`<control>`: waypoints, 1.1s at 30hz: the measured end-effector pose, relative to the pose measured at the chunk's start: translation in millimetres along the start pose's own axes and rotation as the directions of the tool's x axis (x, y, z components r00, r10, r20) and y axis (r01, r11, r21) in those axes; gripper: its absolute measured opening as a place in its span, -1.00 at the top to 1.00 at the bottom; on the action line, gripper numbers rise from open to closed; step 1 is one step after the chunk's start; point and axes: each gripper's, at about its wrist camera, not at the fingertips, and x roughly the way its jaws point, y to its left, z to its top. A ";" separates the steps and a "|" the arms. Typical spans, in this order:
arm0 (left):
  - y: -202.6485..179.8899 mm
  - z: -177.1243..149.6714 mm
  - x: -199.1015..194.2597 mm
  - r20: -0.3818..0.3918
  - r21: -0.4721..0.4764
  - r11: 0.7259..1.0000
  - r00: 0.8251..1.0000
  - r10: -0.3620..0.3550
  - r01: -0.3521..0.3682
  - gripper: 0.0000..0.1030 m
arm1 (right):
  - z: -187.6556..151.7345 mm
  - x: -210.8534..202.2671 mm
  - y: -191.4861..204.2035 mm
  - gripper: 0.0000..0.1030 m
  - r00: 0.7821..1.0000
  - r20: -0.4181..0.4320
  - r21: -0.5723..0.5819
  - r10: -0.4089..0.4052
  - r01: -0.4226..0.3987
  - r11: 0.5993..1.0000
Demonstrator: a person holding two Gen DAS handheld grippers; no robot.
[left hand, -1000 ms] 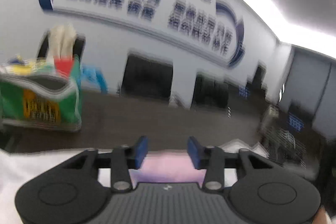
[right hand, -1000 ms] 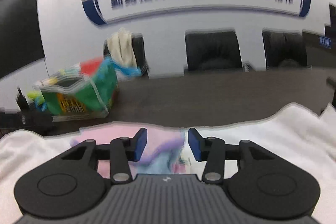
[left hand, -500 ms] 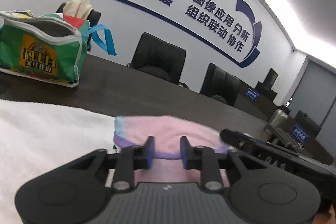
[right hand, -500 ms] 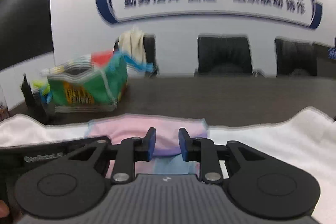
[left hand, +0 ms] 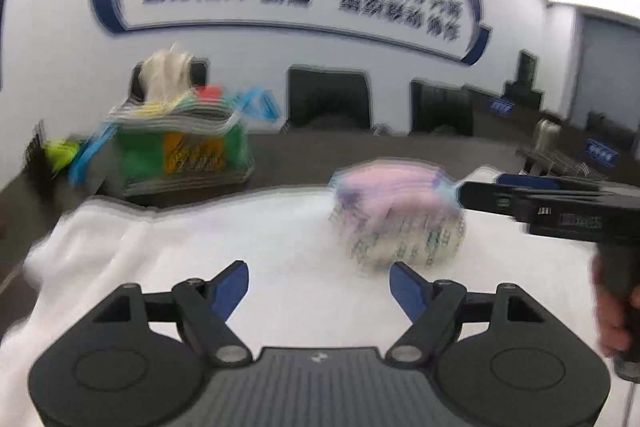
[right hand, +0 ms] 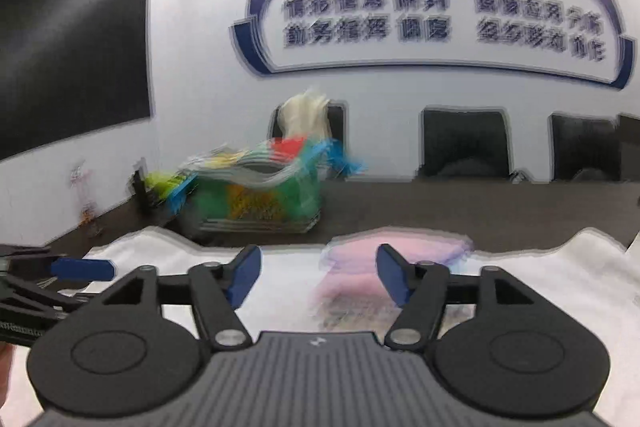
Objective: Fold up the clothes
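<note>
The pink garment (left hand: 394,205) lies as a small compact bundle on the white towel (left hand: 224,239) that covers the near part of the dark bench (left hand: 360,155). Both views are smeared by motion, so its edges and the number of layers cannot be read; a printed pale panel shows on its near face. The left hand-held gripper (left hand: 318,289) has its blue fingers spread wide with nothing between them, above bare towel just left of the bundle. The right hand-held gripper (right hand: 318,275) is likewise spread and empty, with the garment right ahead of its right finger.

Judged from this, the garment already sits folded small, and both tools are clear of it. That fits either a fold just laid down or a bundle about to be taken up again; the pictures do not settle which. Either way, doing it well means keeping the fingers off the top layer so it does not drag open, and keeping the two tools apart, since they sit close together here. A green bag (left hand: 184,151) stuffed with cloth stands behind, well clear.
</note>
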 end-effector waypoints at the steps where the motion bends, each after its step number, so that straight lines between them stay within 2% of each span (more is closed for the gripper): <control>1: 7.7 -14.1 -5.4 -0.019 -0.020 1.000 1.000 0.013 -0.013 -0.54 | -10.8 -8.1 9.7 -0.53 1.000 -0.022 0.002 0.016 -0.016 1.000; 3: 22.5 -41.1 -12.3 -0.056 -0.059 0.997 0.998 0.042 -0.046 -0.62 | -36.3 -21.3 33.1 -0.62 0.997 -0.071 -0.009 0.038 -0.039 0.999; 5: 37.1 -65.7 -15.6 -0.095 -0.095 0.992 0.992 0.077 -0.086 -0.62 | -63.4 -29.6 57.5 -0.65 0.991 -0.124 -0.028 0.046 -0.049 0.998; 8: 53.0 -96.2 -21.4 -0.126 -0.141 0.982 0.986 0.110 -0.128 -0.62 | -100.8 -36.8 83.5 -0.77 0.980 -0.189 0.003 0.056 -0.056 0.998; 10: 58.4 -107.5 -25.2 -0.132 -0.154 0.979 0.985 0.112 -0.132 -0.62 | -120.9 -38.6 93.7 -0.88 0.971 -0.229 0.041 0.066 -0.058 0.997; 13: 59.5 -113.7 -26.2 -0.138 -0.136 0.979 0.982 0.133 -0.152 -0.62 | -140.9 -37.3 105.5 -0.90 0.962 -0.273 0.063 0.032 -0.015 0.998; 17: 59.0 -123.2 -23.6 -0.145 -0.124 0.980 0.980 0.136 -0.155 -0.64 | -149.3 -33.1 112.1 -0.98 0.962 -0.263 0.015 -0.079 0.086 0.996; 21: 59.5 -130.2 -19.5 -0.115 -0.127 0.982 0.985 0.127 -0.142 -0.86 | -156.8 -24.3 110.1 -0.99 0.952 -0.280 0.016 -0.123 0.133 0.991; 24: 58.4 -131.0 -17.4 -0.103 -0.129 0.982 0.987 0.127 -0.140 -0.89 | -160.6 -18.5 112.3 -0.99 0.941 -0.299 -0.010 -0.159 0.164 0.986; 33: 54.2 -131.8 -19.1 -0.100 -0.124 0.980 0.985 0.142 -0.154 -0.96 | -163.3 -11.8 123.6 -1.00 0.935 -0.307 -0.058 -0.176 0.166 0.984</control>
